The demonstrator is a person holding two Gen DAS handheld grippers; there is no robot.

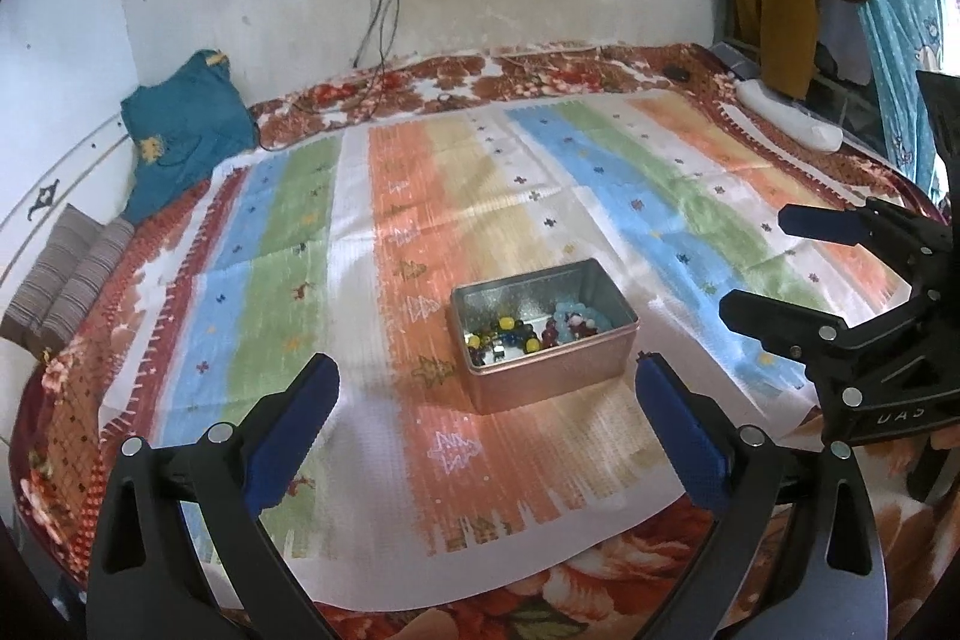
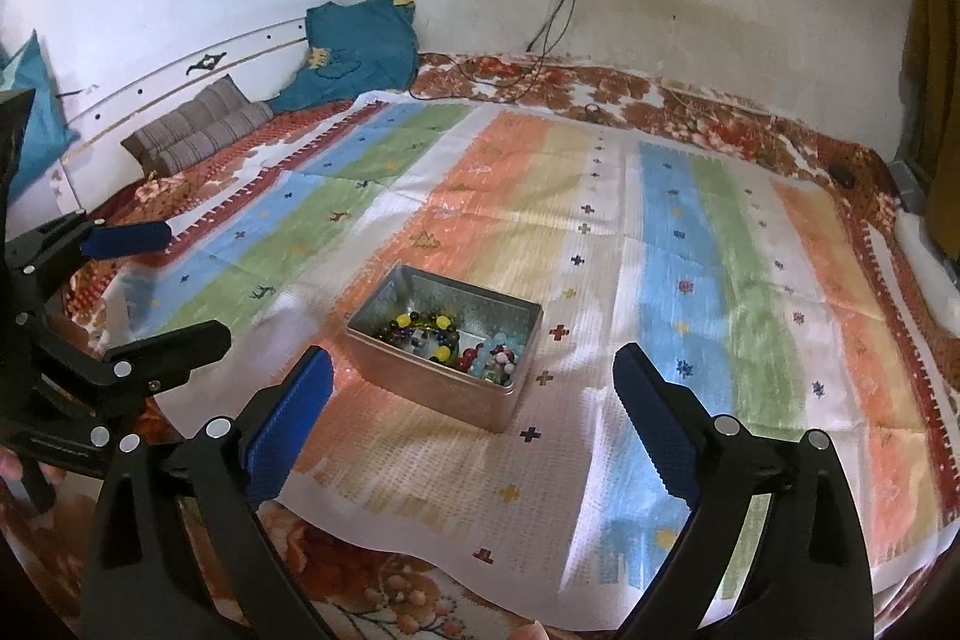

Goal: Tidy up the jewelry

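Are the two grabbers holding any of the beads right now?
No. The left gripper and right gripper are both open and empty; the beads lie in the tin.

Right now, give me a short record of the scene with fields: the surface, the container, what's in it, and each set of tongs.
surface: striped cloth spread over a floral blanket
container: open metal tin on the cloth
contents: beaded jewelry, mixed colours, light blue beads at one end
left tongs: open, empty, short of the tin
right tongs: open, empty, short of the tin
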